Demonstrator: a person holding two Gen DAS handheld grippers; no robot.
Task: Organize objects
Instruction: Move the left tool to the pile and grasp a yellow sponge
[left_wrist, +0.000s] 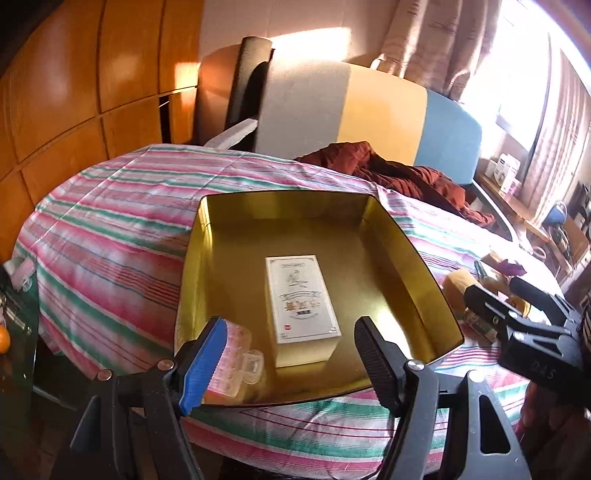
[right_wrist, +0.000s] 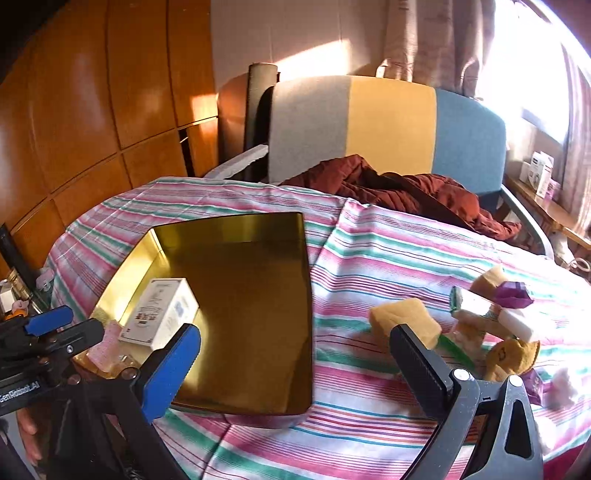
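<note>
- Centrally, on striped cloth (left_wrist: 110, 236): gold tin (left_wrist: 417, 258), open-topped, shiny inside.
- Inside tin, on its floor: white printed box (left_wrist: 303, 295), lying flat, long side running away from left wrist camera.
- Also inside tin, near corner: pink pill organizer (left_wrist: 234, 363), clear lids, just beside white printed box, not touching it as far as can be told.
- Left gripper (left_wrist: 291, 362): spread wide, holding nothing; blue-padded finger in front of pink pill organizer, black finger over tin's near right part; white printed box showing between the two fingers, beyond the tips.
- Right gripper (right_wrist: 295, 365): spread wide, holding nothing; blue-padded finger over tin's near edge, black finger beside yellow sponge (right_wrist: 404, 319).
- Right of tin, well apart from it, on the cloth: loose pile (right_wrist: 495, 321) of small items, including yellow sponge, purple wrapper (right_wrist: 513, 293), white block (right_wrist: 519, 323), green-edged packet (right_wrist: 467, 299); exact kinds of the rest unclear.
- Behind table: chair (right_wrist: 391, 122) with grey, yellow and blue back panels, rust-red garment (right_wrist: 399, 188) bundled on seat.
- Left background: wooden panelled wall (right_wrist: 92, 110).
- Right background: curtained window, shelf with small boxes (right_wrist: 541, 173).
</note>
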